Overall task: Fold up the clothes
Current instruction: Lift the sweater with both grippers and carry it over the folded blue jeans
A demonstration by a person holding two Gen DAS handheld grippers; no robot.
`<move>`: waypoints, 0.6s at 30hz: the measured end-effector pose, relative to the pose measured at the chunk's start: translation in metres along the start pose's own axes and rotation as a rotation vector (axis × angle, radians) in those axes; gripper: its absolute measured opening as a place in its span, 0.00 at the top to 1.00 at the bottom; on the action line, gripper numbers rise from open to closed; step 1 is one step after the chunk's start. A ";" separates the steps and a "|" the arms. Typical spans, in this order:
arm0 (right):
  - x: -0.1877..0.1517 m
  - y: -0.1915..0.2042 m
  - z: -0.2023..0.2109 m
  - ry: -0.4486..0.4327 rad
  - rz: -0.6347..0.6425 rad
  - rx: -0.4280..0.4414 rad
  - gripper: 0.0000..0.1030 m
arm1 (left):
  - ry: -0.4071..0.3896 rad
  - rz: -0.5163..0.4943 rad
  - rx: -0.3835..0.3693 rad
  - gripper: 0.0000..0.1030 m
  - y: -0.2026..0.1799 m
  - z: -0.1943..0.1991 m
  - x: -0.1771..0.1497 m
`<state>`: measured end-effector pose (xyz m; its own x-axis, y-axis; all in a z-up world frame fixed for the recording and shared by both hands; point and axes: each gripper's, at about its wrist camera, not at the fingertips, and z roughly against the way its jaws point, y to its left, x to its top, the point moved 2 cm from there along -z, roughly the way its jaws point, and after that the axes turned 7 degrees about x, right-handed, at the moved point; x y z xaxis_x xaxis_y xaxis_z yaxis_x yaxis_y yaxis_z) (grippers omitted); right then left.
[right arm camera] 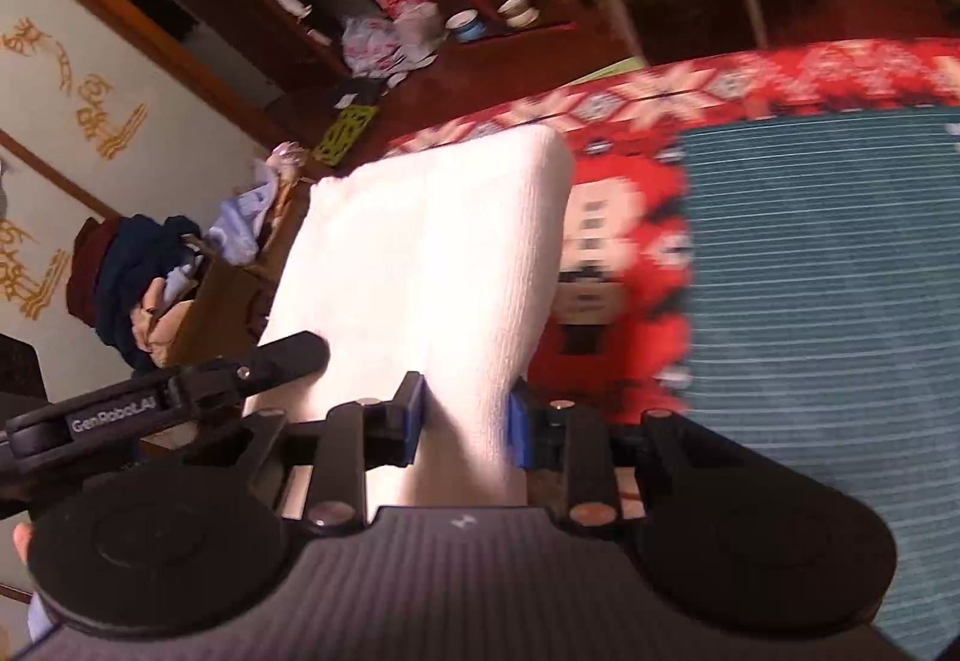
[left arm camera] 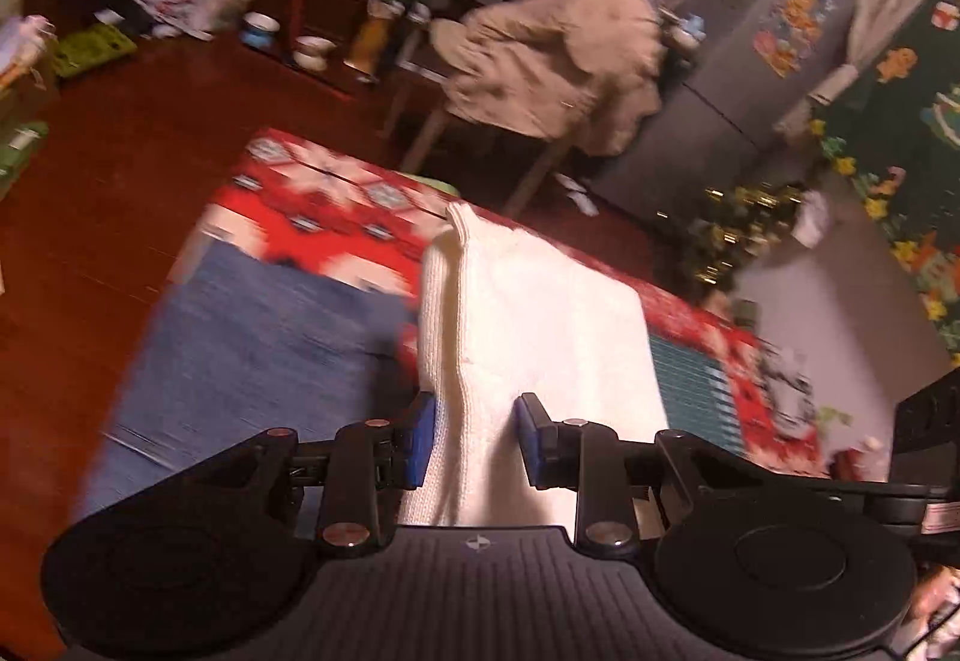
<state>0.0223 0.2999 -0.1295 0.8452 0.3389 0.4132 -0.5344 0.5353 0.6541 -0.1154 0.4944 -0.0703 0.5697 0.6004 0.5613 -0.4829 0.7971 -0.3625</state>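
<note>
White knit garment [left arm camera: 540, 313]: folded, lifted above red patterned blanket [left arm camera: 312, 199], gripped at its near edge from both sides.
Left gripper [left arm camera: 474, 442]: blue pads clamped narrow on the garment's left part.
Right gripper [right arm camera: 465, 424]: pads pinching the right part.
Teal striped cloth [right arm camera: 828, 301]: flat on blanket, beside garment.

A red patterned blanket [left arm camera: 336, 199] covers the carrying surface; whether a bed or table lies beneath cannot be told. On it, a blue cloth [left arm camera: 252, 337] lies spread at nine o'clock in the left wrist view, and a teal ribbed cloth [right arm camera: 822, 301] at three o'clock in the right wrist view.
</note>
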 end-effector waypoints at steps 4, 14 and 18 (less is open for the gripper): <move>0.004 0.033 -0.051 0.032 0.000 0.007 0.70 | -0.003 0.027 0.037 0.73 0.045 -0.009 0.016; 0.008 0.041 -0.125 0.102 0.015 -0.033 0.70 | 0.015 0.080 0.028 0.73 0.103 -0.043 0.024; 0.012 0.042 -0.133 0.107 0.049 -0.024 0.70 | -0.015 0.102 0.018 0.74 0.106 -0.035 0.020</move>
<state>0.0099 0.4294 -0.1814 0.8141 0.4450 0.3732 -0.5757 0.5340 0.6192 -0.1319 0.5931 -0.1238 0.5071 0.6772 0.5332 -0.5500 0.7305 -0.4047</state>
